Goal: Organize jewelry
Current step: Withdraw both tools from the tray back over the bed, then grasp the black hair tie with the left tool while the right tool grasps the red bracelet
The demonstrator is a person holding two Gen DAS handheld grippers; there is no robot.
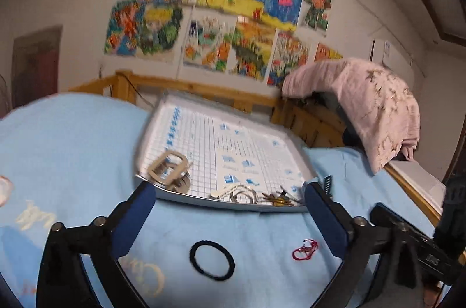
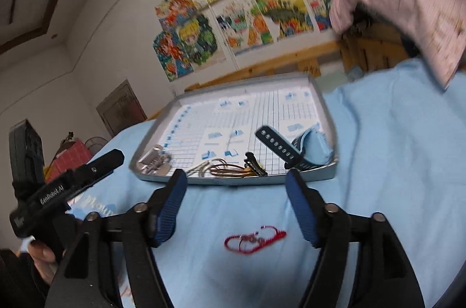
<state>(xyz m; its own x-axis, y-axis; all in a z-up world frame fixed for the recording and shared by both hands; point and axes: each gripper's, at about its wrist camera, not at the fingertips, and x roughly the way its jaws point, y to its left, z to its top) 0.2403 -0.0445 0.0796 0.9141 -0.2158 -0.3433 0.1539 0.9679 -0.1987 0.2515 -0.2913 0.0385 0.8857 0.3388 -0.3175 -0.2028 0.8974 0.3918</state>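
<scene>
A shallow tray (image 1: 204, 198) with a gridded white liner lies on a light blue blanket; it also shows in the right wrist view (image 2: 233, 180). It holds a beige buckle (image 1: 169, 166), metal rings (image 1: 246, 196), thin cords (image 2: 227, 169), a black hair clip (image 2: 256, 162) and a dark watch strap (image 2: 278, 146). On the blanket in front lie a black hair tie (image 1: 212, 260) and a red string bracelet (image 1: 304, 249), the bracelet also in the right wrist view (image 2: 253, 241). My left gripper (image 1: 230, 216) is open above the hair tie. My right gripper (image 2: 236, 206) is open above the bracelet.
A wooden bed rail (image 1: 204, 88) runs behind the tray. A pink cloth (image 1: 370, 104) hangs over the rail at the right. Colourful pictures (image 1: 221, 22) cover the wall. The left gripper's body (image 2: 67, 185) shows at the left of the right wrist view.
</scene>
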